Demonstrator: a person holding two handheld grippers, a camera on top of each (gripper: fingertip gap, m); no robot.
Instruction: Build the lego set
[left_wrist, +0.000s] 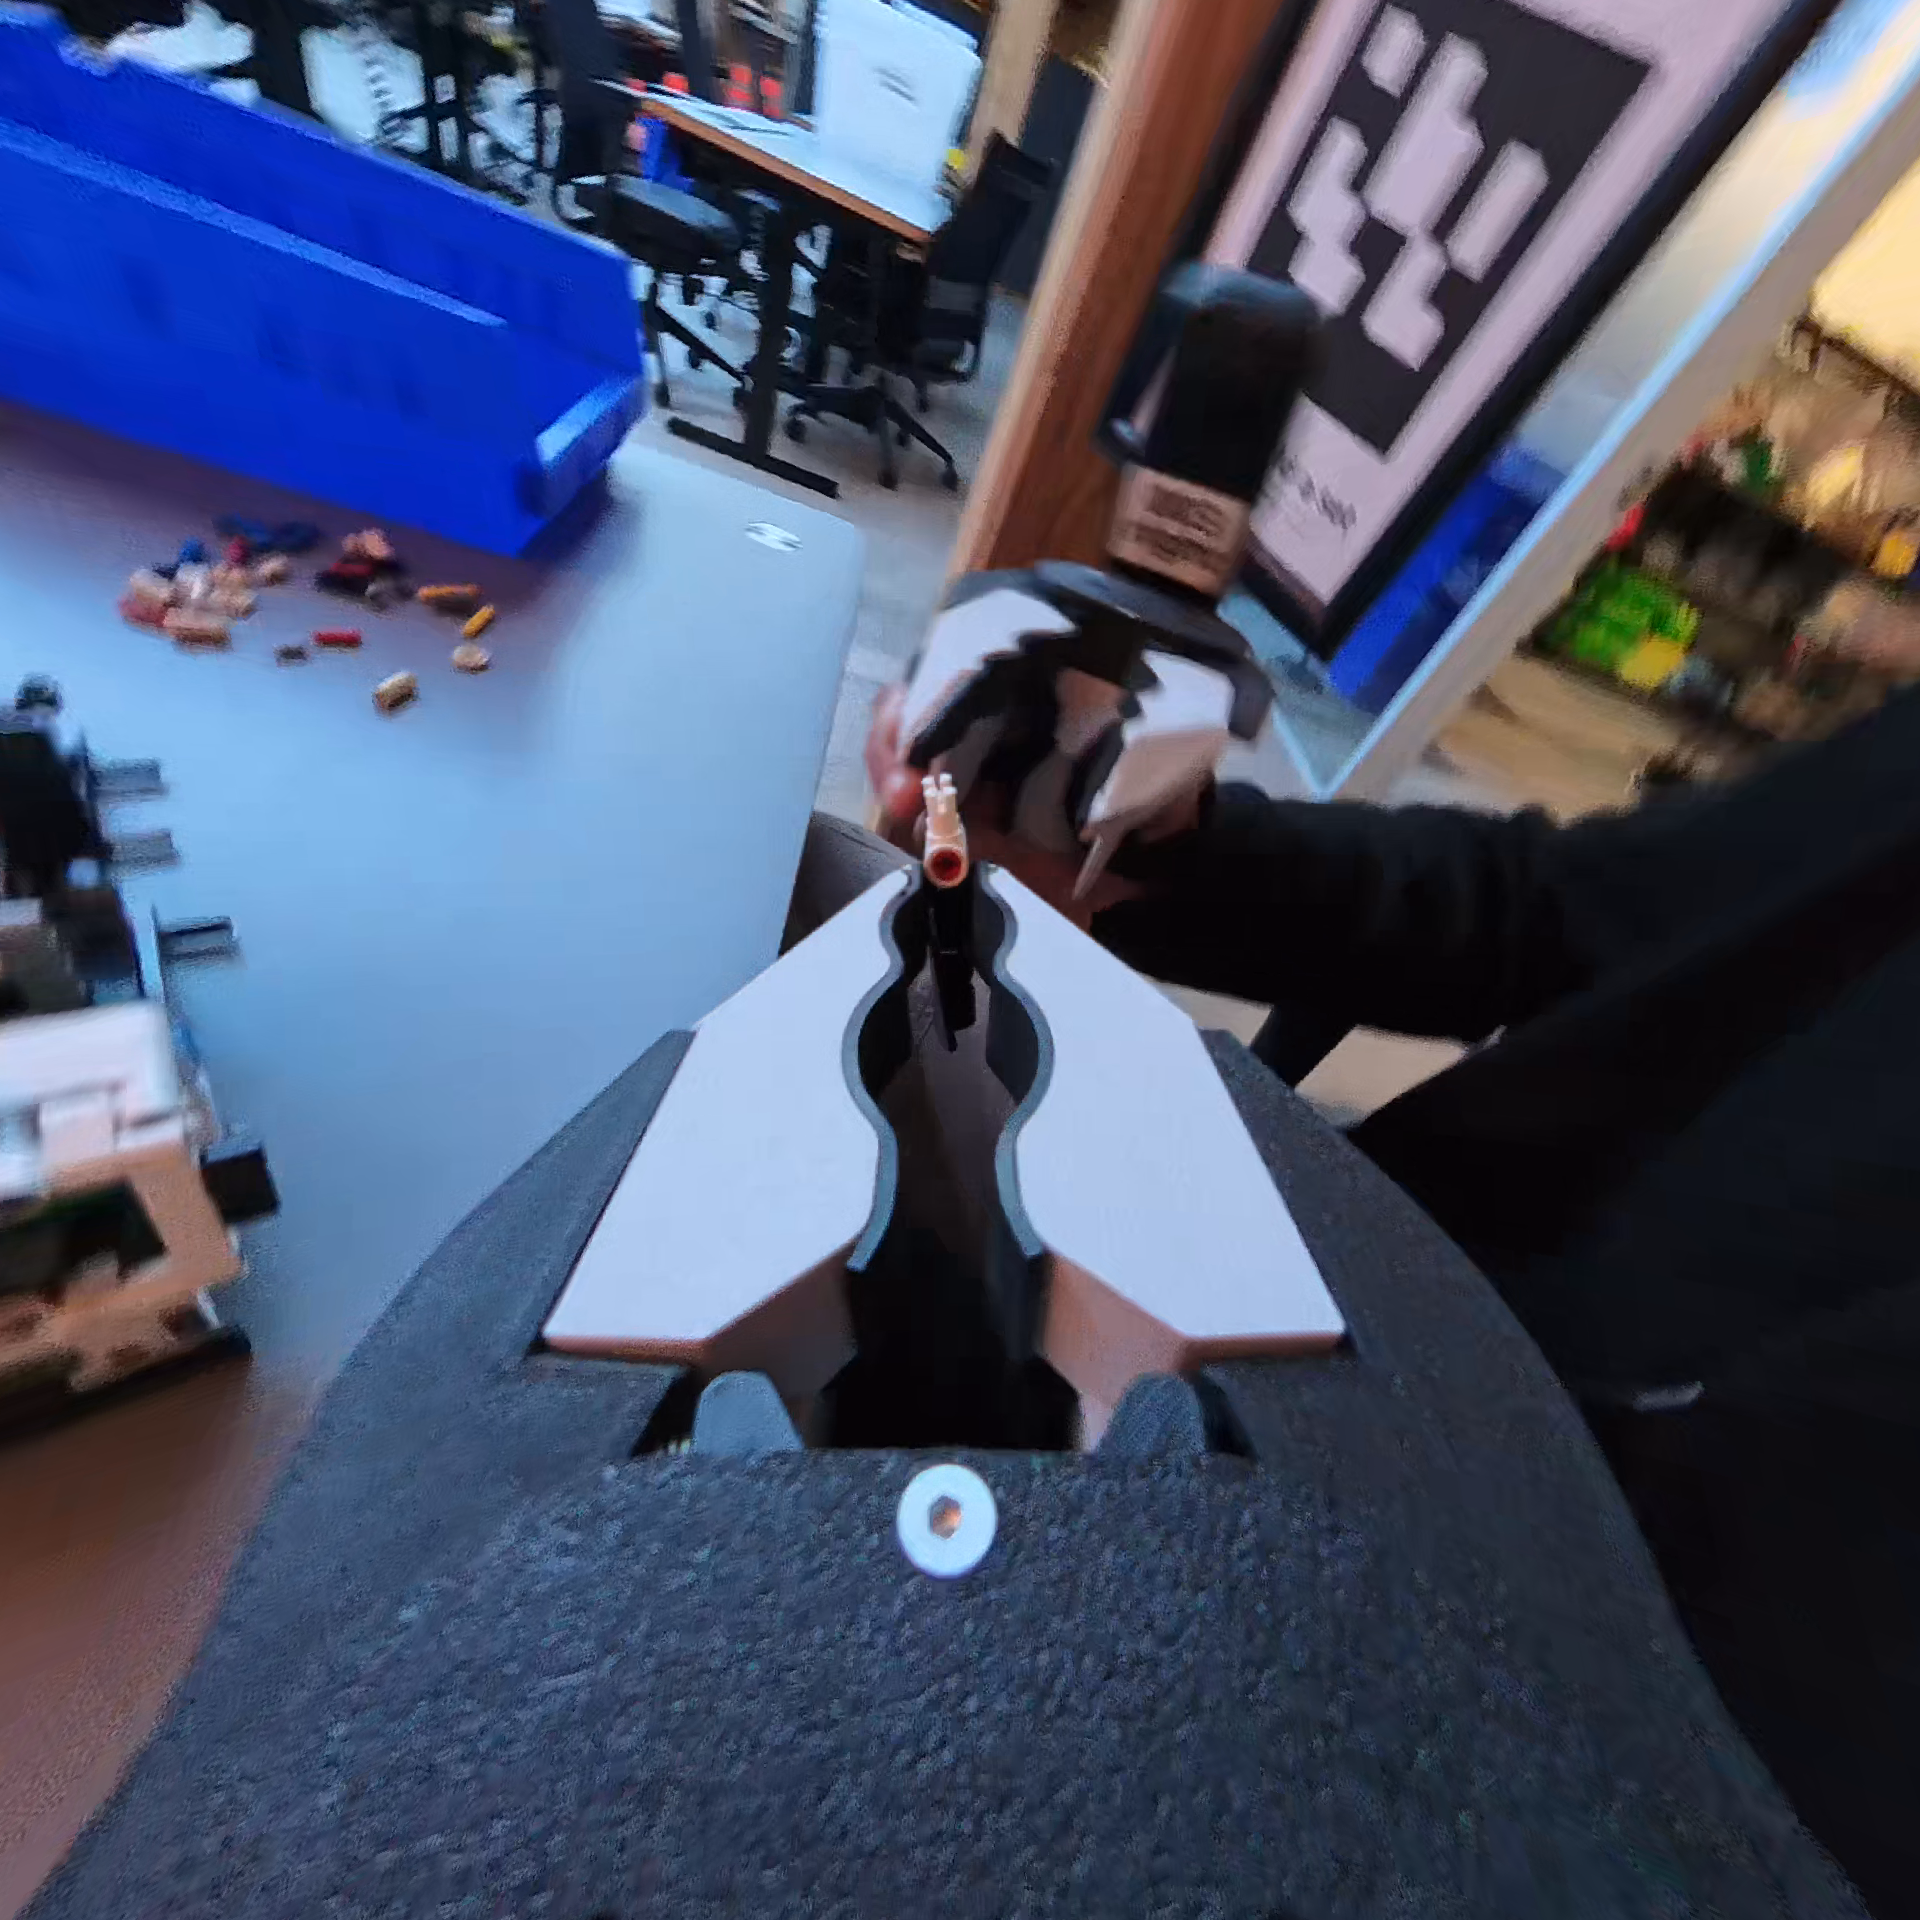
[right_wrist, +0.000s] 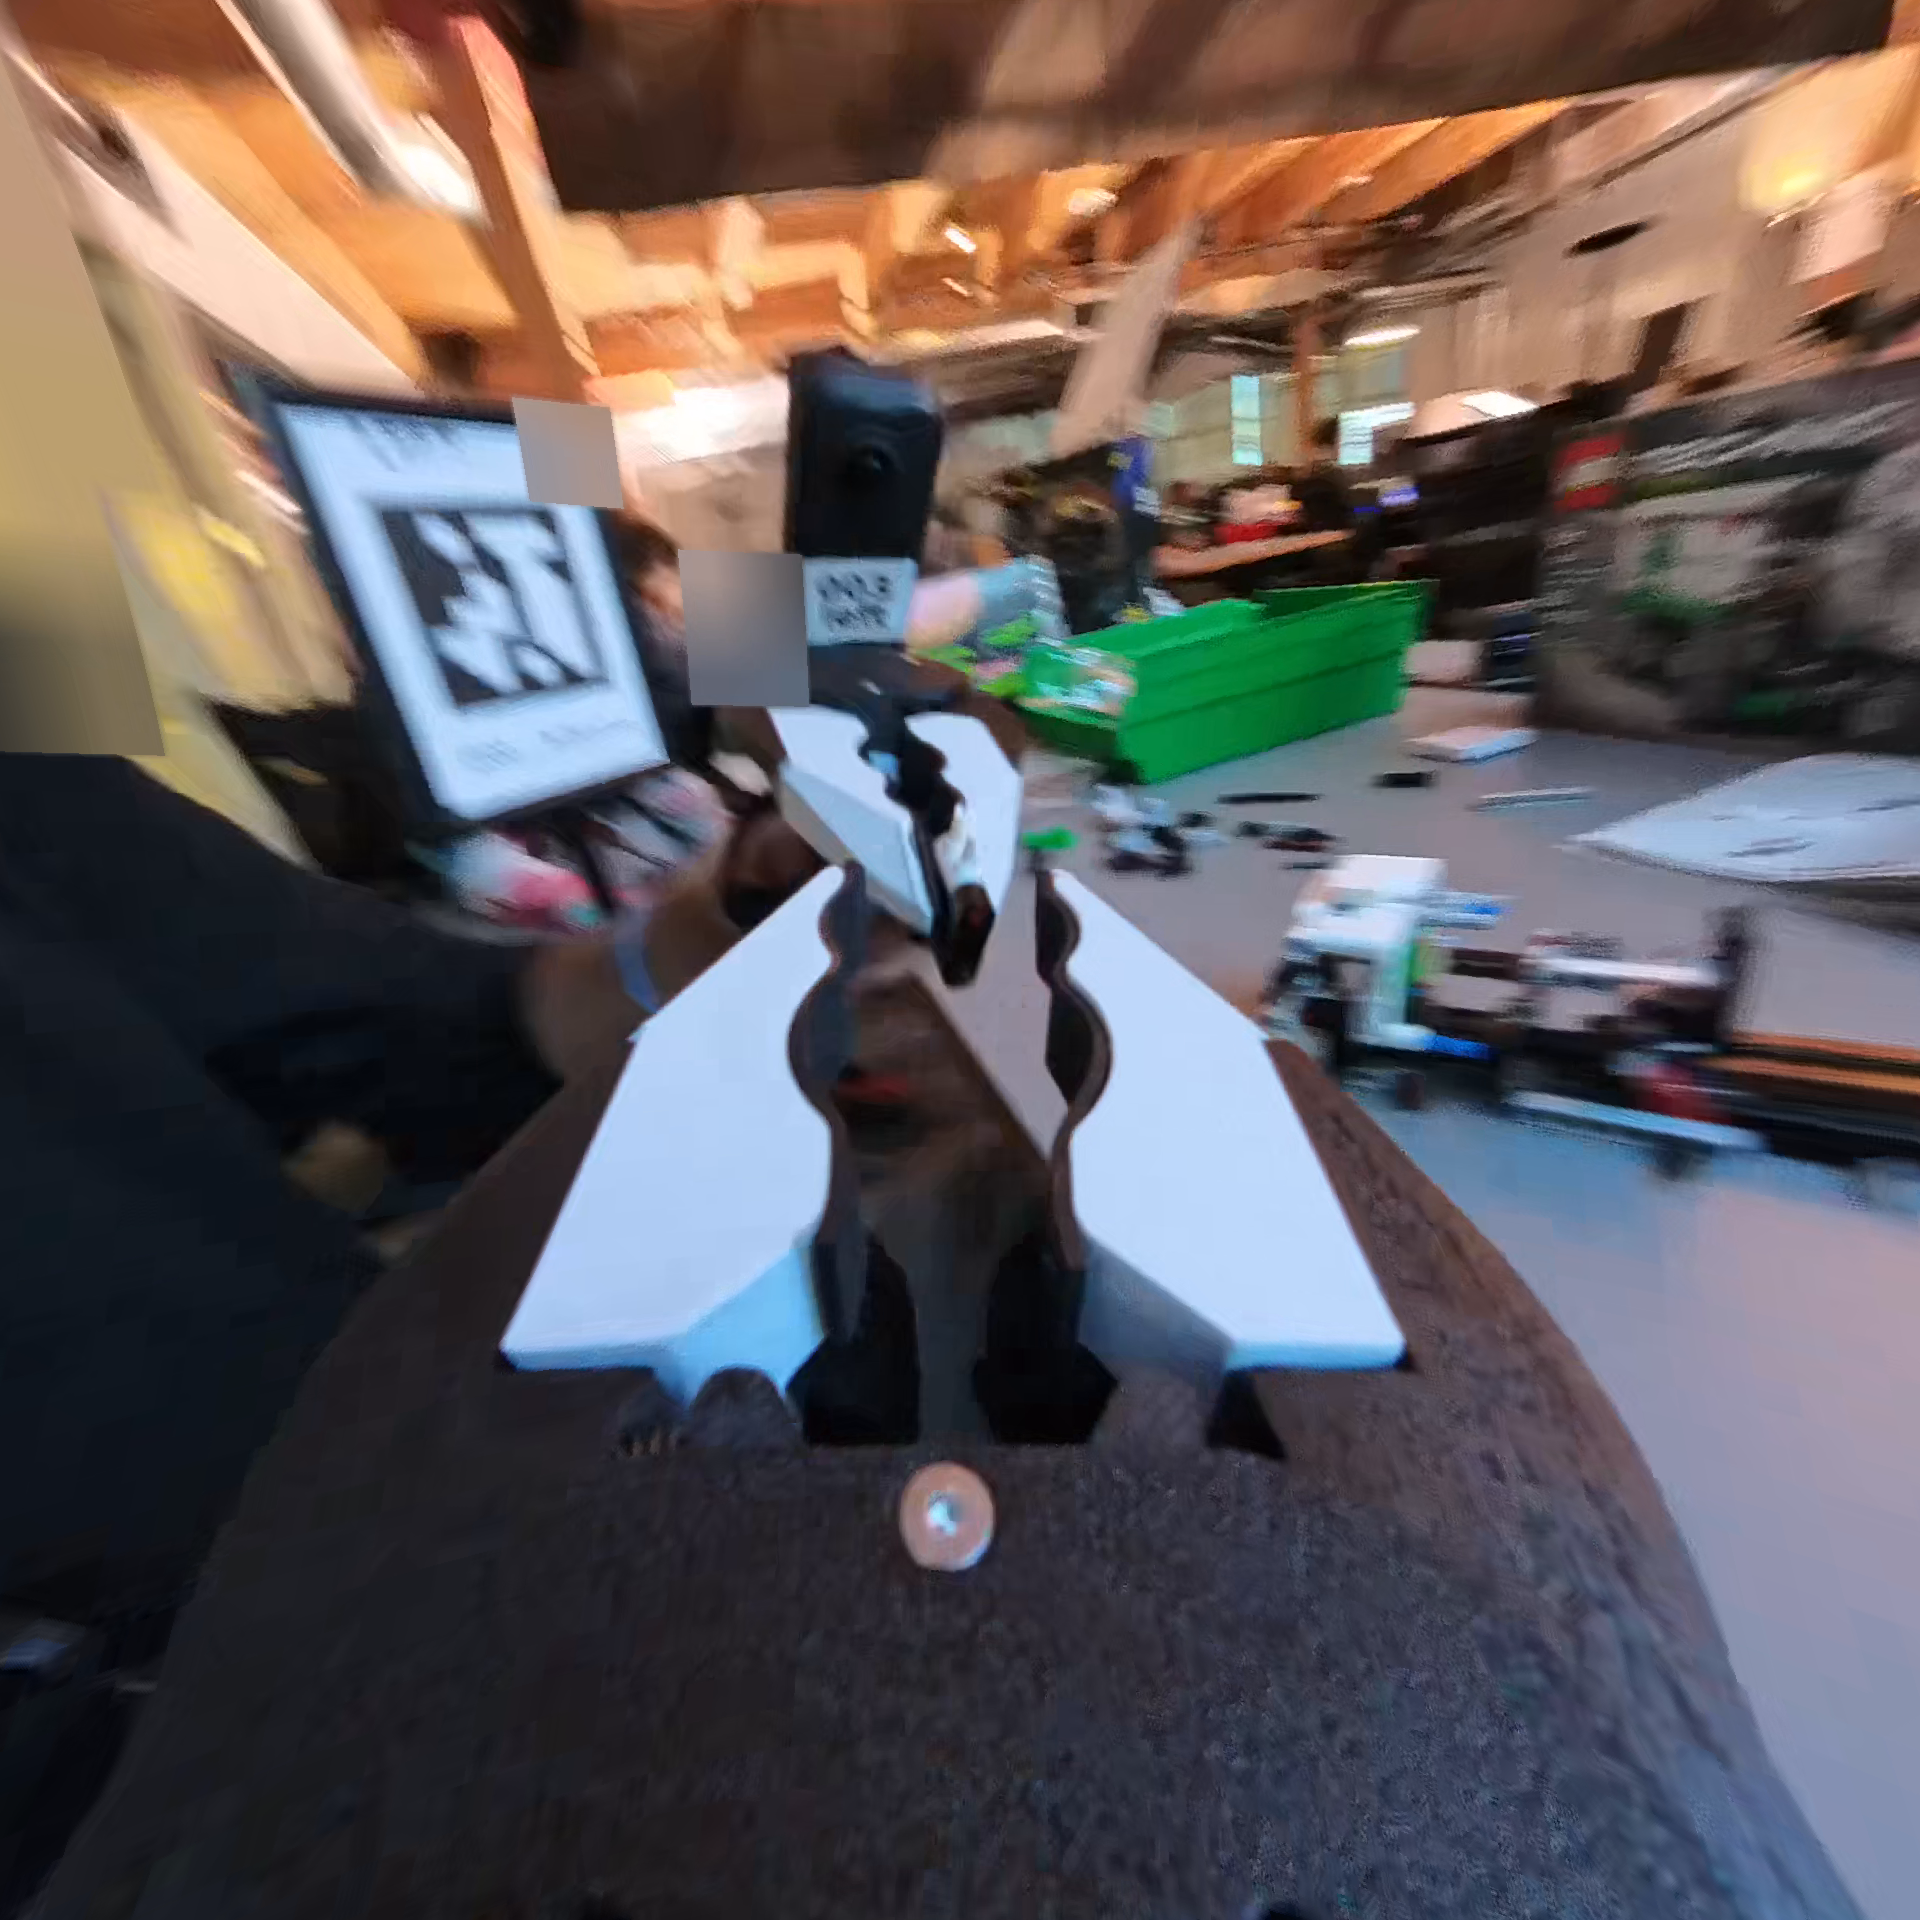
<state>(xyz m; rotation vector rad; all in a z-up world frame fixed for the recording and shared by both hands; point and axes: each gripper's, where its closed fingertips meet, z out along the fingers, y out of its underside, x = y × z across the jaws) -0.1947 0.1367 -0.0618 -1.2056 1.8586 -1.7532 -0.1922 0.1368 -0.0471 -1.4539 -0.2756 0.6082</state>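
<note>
My left gripper (left_wrist: 945, 885) is shut on a small lego piece (left_wrist: 945, 844): a black part with a red ring and a tan pin that sticks out past the fingertips. It is held in the air, off the table edge. My right gripper (right_wrist: 945, 894) is open and empty, facing the left one at close range. In the right wrist view the left gripper (right_wrist: 961, 909) points its piece (right_wrist: 971, 940) into the gap between my right fingers. The right gripper also shows in the left wrist view (left_wrist: 1049, 769), held by a hand in a black sleeve.
A grey table (left_wrist: 499, 935) carries loose bricks (left_wrist: 312, 608), a blue bin (left_wrist: 312, 312) and a partly built model (left_wrist: 94, 1195) at the left. The right wrist view shows a green bin (right_wrist: 1247, 675), a built section (right_wrist: 1371, 966) and a black-and-white marker board (right_wrist: 488, 623). My two grippers' fingertips are within a few centimetres of each other.
</note>
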